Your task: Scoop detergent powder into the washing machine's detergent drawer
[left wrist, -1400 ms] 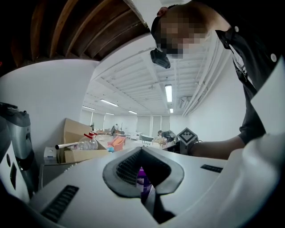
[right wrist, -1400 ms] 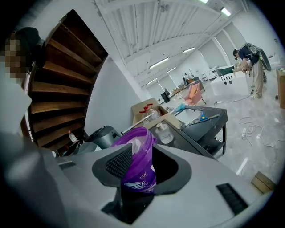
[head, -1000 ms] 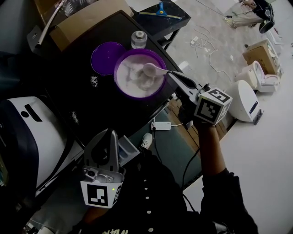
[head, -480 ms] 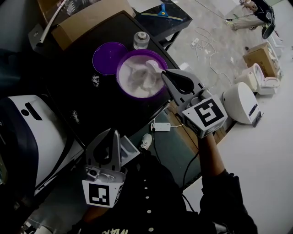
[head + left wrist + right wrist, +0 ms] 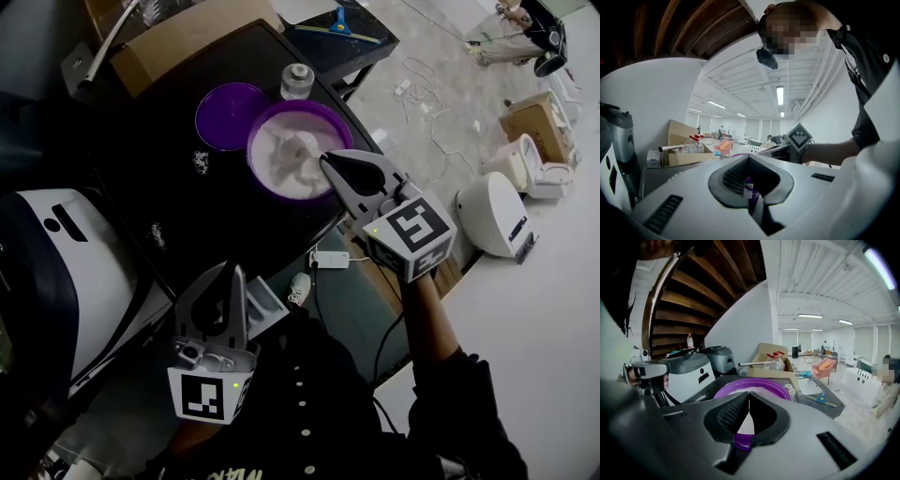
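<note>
the right tool point(image 5: 325, 159) clamps a white spoon point(image 5: 305, 144) over the powder point(image 5: 277, 157) in the purple bowl point(image 5: 330, 116). the left tool point(image 5: 232, 273), jaws together, and the detergent drawer point(image 5: 268, 306) sit well apart from that bowl.

you have a cardboard box point(image 5: 187, 37) in the upper left of the head view, at the black table's point(image 5: 197, 211) far edge, and a clear bottle point(image 5: 297, 80) to its right. a blue-handled tool point(image 5: 339, 21) lies at the top, a white power strip point(image 5: 330, 257) on the floor mid-frame, white toilets point(image 5: 534, 161) at the right
</note>
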The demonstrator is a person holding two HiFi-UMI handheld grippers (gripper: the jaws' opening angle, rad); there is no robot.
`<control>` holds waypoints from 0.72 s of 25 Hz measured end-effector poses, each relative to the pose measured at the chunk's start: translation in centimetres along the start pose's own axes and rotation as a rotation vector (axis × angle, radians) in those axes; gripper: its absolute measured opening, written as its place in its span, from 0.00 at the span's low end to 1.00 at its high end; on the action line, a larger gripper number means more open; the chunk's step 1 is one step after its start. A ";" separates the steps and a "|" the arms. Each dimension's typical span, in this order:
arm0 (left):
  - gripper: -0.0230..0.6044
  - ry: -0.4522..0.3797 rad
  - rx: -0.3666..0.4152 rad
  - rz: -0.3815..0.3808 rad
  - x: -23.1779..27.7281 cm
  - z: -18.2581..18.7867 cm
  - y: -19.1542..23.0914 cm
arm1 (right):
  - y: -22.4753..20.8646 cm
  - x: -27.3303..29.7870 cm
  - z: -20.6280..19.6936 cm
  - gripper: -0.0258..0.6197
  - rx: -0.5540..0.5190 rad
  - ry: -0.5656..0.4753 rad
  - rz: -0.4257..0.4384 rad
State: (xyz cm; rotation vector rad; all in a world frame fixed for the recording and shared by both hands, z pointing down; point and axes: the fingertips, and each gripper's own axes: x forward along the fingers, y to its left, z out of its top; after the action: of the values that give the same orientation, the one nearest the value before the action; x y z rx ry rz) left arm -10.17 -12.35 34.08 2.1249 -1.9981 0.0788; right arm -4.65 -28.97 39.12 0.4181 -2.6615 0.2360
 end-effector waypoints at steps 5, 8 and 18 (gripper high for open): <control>0.05 -0.004 0.001 0.003 -0.2 0.2 0.1 | -1.6 -0.4 -0.5 0.09 0.259 -0.069 -0.023; 0.05 -0.021 0.017 0.006 -0.3 0.7 0.3 | -2.4 -0.9 -0.3 0.09 0.374 -0.124 -0.041; 0.05 -0.030 0.019 0.001 -1.3 1.4 -0.2 | -2.5 -1.9 0.0 0.09 0.538 -0.217 -0.040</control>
State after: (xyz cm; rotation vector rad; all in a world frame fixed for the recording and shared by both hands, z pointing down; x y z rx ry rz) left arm -10.26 -11.31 32.49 2.1488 -2.0229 0.0668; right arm -2.20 -30.83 38.57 0.6942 -2.7676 0.9520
